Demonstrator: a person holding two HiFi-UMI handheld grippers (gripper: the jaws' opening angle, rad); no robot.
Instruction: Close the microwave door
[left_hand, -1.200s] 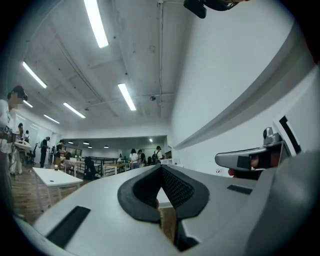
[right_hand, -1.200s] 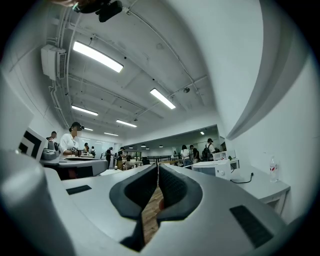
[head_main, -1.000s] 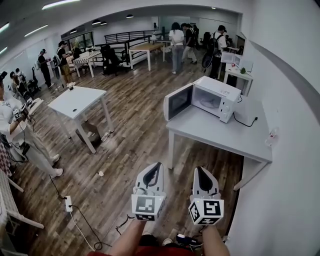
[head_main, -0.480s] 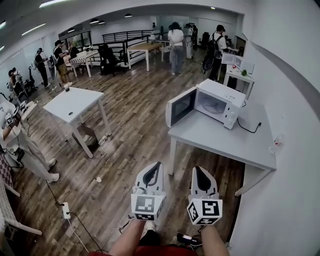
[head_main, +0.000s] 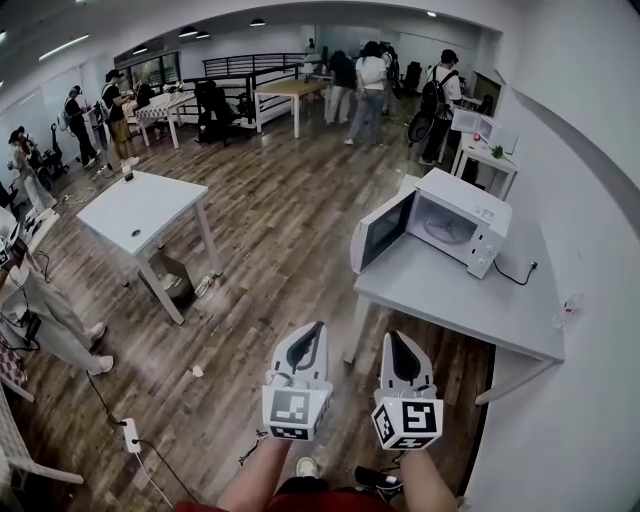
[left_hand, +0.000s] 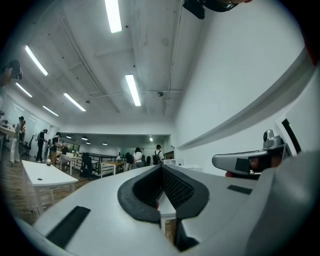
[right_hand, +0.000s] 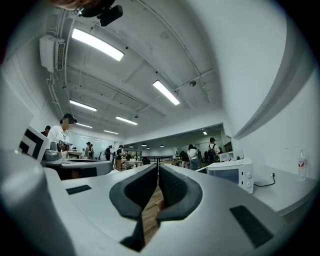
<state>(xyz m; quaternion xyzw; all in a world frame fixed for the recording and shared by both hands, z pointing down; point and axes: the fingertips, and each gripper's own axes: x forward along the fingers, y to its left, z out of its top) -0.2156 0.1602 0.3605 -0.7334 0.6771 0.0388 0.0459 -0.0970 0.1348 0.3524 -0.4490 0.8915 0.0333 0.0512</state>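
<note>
A white microwave (head_main: 462, 222) stands on a white table (head_main: 450, 300) by the right wall, its door (head_main: 383, 232) swung open to the left. In the head view my left gripper (head_main: 318, 328) and right gripper (head_main: 392, 336) are held side by side at the bottom, short of the table's near corner and pointing forward. Both are shut with nothing in them. In the left gripper view the pads (left_hand: 172, 186) meet at the tip. The right gripper view shows the microwave (right_hand: 231, 175) ahead to the right of its shut jaws.
Another white table (head_main: 140, 210) stands to the left on the wooden floor. A power strip (head_main: 128, 434) and cable lie at the lower left. Several people (head_main: 370, 75) stand at the back. A small bottle (head_main: 570, 300) sits on the microwave table near the wall.
The whole view has moved forward: the microwave and its table are nearer and further right in the head view. Both grippers keep their place and stay shut.
</note>
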